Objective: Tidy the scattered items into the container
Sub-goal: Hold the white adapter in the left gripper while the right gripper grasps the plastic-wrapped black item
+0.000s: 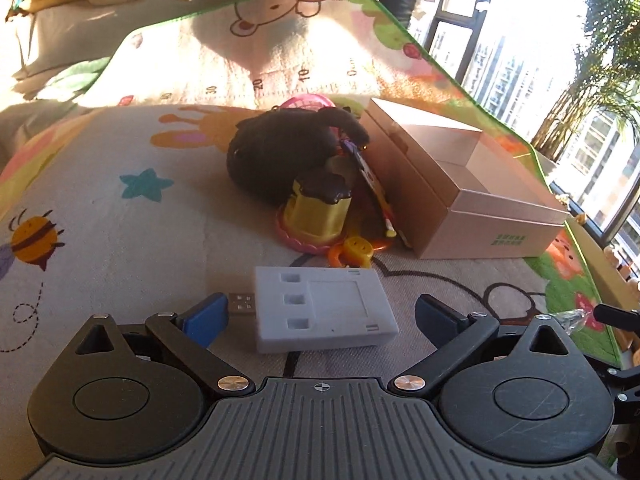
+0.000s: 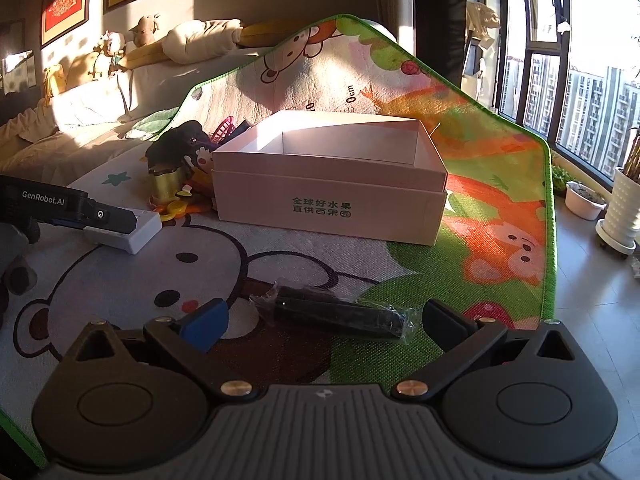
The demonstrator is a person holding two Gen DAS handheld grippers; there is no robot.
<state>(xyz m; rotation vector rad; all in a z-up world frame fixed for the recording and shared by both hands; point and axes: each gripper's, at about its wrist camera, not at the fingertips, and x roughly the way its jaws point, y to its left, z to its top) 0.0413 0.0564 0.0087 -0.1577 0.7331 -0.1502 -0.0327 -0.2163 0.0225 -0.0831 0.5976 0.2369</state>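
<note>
A grey flat device with a USB plug [image 1: 324, 308] lies on the play mat between the wide-apart fingers of my left gripper [image 1: 320, 316], which is open and not pressing on it. Behind it sits a pile: a black plush toy [image 1: 280, 152], a yellow cup toy [image 1: 316, 210], a small yellow and orange toy [image 1: 356, 250]. The open pink cardboard box [image 1: 472, 200] [image 2: 332, 176] stands to the right of the pile. My right gripper [image 2: 324, 318] is open around a black tube in clear wrap [image 2: 340, 314] lying on the mat. The left gripper [image 2: 96, 214] shows over the grey device [image 2: 136, 232].
A cartoon play mat [image 2: 500, 220] covers the floor and curls up at the back. Behind it is a sofa with cushions and plush toys [image 2: 120, 52]. Windows and white plant pots [image 2: 620, 208] line the right side, on bare floor beyond the mat's green edge.
</note>
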